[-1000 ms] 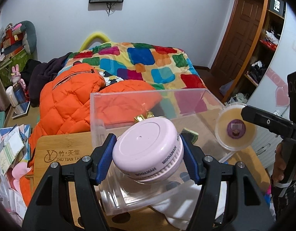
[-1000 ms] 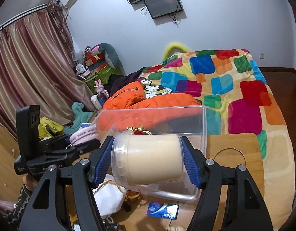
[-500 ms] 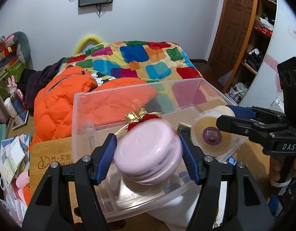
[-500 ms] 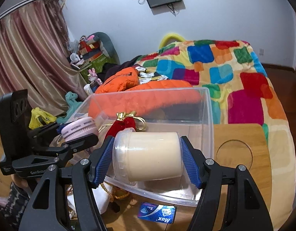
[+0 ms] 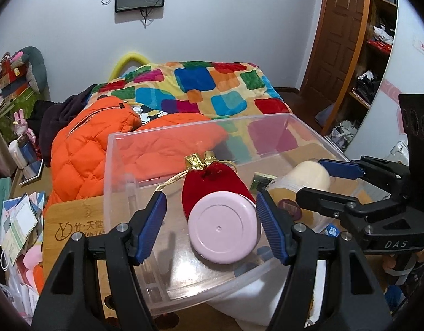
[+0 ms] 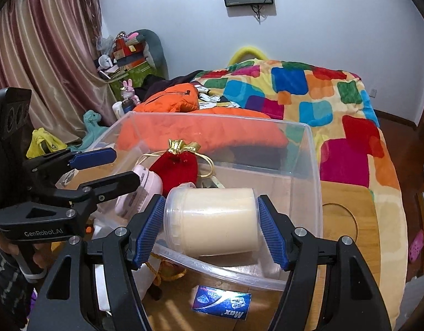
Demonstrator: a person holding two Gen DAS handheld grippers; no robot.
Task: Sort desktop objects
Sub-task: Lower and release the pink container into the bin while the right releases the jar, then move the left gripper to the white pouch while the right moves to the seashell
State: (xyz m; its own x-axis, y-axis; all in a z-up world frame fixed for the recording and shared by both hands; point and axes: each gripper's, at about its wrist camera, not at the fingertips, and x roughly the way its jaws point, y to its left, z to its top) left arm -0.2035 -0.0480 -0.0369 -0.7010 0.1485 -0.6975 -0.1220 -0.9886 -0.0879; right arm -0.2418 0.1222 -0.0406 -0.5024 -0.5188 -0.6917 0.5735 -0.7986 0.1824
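Pink jar [image 5: 223, 227] sits in the clear box [image 5: 267, 117], flat face toward me, between my left gripper's [image 5: 209, 207] spread fingers. It is close against the right pad and clear of the left. One red pouch [image 5: 212, 182] lies just behind it. My right gripper [image 6: 211, 202] clamps the cream jar [image 6: 212, 220] end to end over the box's near rim. I count two jars, one pouch, one box.

A pink jar [image 5: 224, 227], cream jar [image 6: 212, 220], red pouch [image 5: 212, 182] with gold trim, multicoloured checked blanket [image 5: 201, 88].
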